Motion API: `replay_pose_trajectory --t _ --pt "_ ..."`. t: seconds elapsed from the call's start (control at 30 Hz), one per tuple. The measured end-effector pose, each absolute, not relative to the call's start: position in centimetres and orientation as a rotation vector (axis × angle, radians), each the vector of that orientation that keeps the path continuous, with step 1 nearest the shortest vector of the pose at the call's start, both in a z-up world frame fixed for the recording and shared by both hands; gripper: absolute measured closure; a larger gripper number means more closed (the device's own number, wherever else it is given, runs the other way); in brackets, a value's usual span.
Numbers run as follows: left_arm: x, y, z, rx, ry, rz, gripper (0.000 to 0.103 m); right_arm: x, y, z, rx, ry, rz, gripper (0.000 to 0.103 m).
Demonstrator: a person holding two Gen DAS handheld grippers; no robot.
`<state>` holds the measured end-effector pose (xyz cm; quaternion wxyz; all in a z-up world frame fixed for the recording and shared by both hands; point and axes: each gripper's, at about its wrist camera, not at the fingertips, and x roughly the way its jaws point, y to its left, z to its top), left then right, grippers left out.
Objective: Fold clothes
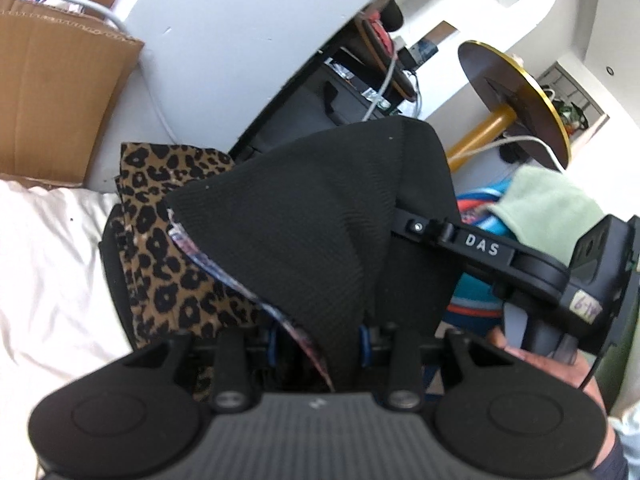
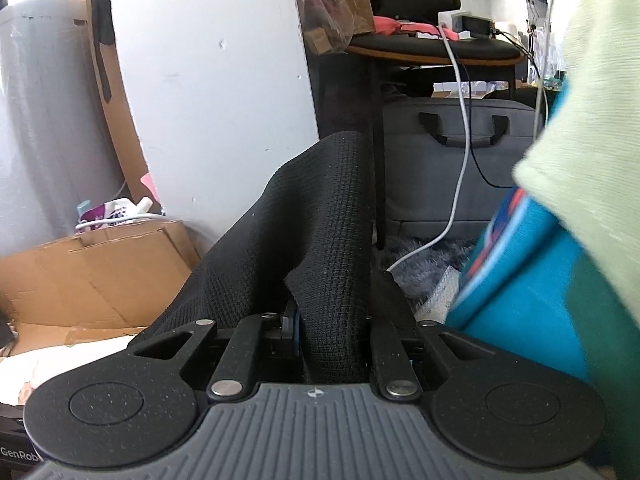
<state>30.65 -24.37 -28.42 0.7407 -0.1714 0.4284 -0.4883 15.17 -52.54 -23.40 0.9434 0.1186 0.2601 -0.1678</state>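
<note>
A black knit garment (image 1: 304, 216) is lifted and hangs in a peak between both grippers. My left gripper (image 1: 320, 332) is shut on its lower fold, and the cloth covers the fingertips. In the left wrist view my right gripper (image 1: 404, 220), marked DAS, reaches in from the right and pinches the garment's right edge, with a hand (image 1: 540, 364) on its handle. In the right wrist view the same black garment (image 2: 320, 220) rises out of my right gripper (image 2: 332, 320), which is shut on it. A leopard-print cloth (image 1: 160, 248) lies under and left of the garment.
A white sheet (image 1: 52, 264) lies left, with a cardboard box (image 1: 56, 100) behind it. Light green cloth (image 2: 588, 120) and teal cloth (image 2: 520, 280) crowd the right. A grey bag (image 2: 460, 160), a white cable (image 2: 460, 140), a wall (image 2: 208, 100) and a round table (image 1: 516, 96) stand ahead.
</note>
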Motion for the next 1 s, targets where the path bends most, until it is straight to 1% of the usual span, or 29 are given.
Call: replay_pose_trajectory --t 0.57,0.83,1.0 --pt "38.4 -24.1 -33.9 -0.509 1.052 -0.964 0.065 23.0 -55.0 -27.7 0.233 0.593 -0.315 0.089" --pt "40.4 -25.0 -35.2 -0.491 1.050 -0.934 0.065 25.5 -57.4 -29.8 0.304 0.609 -0.334 0.089" --pt "40.3 -25.1 -34.6 -0.477 1.014 -0.939 0.065 26.1 -58.5 -30.2 0.337 0.598 -0.347 0.089"
